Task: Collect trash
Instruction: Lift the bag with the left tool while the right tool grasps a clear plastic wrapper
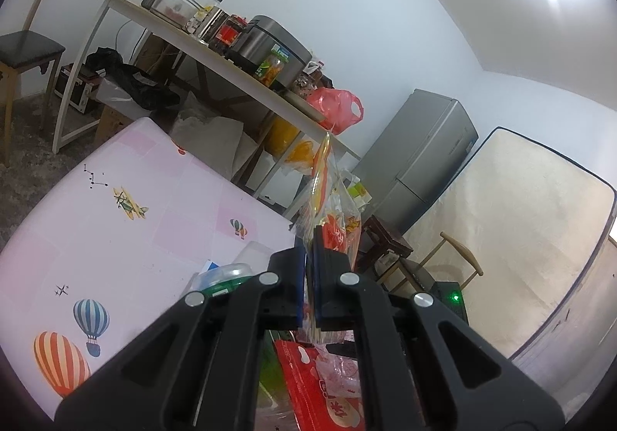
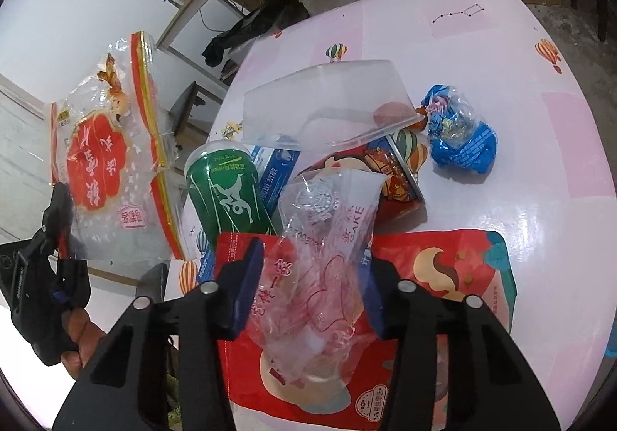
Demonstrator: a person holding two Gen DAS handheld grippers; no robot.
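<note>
right wrist view: the right tongs (image 2: 310,288) point steeply down over the pink patterned surface (image 2: 482,56), with a crumpled clear cake wrapper (image 2: 327,257) between the two blue pads (image 2: 246,288). the wrapper fills the gap and both pads appear to touch its sides — taken as a grasp, though the film is loose and the pressure cannot be confirmed. the wrapper lies on top of a red snack pouch (image 2: 455,269) flat on the surface. beyond it stand a green can (image 2: 227,191), tilted, a blue carton (image 2: 277,168) just beside the can, and an upturned clear plastic container (image 2: 331,103) resting over a red printed tub (image 2: 389,180). a crumpled blue wrapper (image 2: 459,134) lies apart, to the right of that group.

at the left edge of the same view the left tongs (image 2: 63,207) hold up a clear zip bag with a red label (image 2: 108,153), off the edge of the surface. a person's hand (image 2: 77,334) grips the handle below.

left wrist view: the left tongs (image 1: 308,276) are clenched on the zip bag (image 1: 327,199), the film pinched between the blue pads and standing up ahead of them — clear of the surface (image 1: 154,199). behind stand a long shelf table (image 1: 216,56) loaded with jars and appliances, a grey fridge (image 1: 424,157) and a mattress (image 1: 520,238) leaning on the wall.
</note>
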